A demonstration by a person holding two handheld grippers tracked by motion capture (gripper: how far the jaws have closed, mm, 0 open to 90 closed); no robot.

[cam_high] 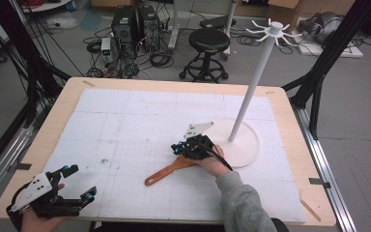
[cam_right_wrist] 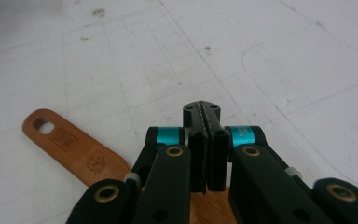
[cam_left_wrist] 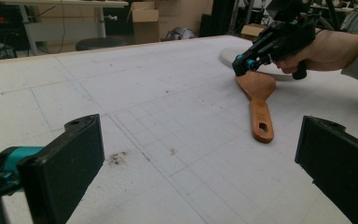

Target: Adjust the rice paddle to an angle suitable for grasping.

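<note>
Right gripper (cam_right_wrist: 205,112): black linkage arms with brass-coloured pivot rivets, teal anodised collars either side of two narrow black fingers (cam_right_wrist: 196,140); a grey three-cornered plate with small holes sits atop the body, and a black cable trails from it. The hand wears a grey sleeve (cam_high: 244,203). Left gripper (cam_high: 75,186): same black frame, teal collars, broad flat black pads (cam_left_wrist: 67,163), grey holed plate.

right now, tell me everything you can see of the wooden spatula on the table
The wooden spatula is one piece of reddish-brown wood: a broad rounded blade that narrows into a flat handle, with an oblong hanging hole near the handle's end and marks stamped into the handle. It lies flat on the white gridded mat, handle pointing toward the person's side, blade near the round white base of the stand. The right gripper, jaws shut, is over the blade; whether it touches cannot be told.
</note>
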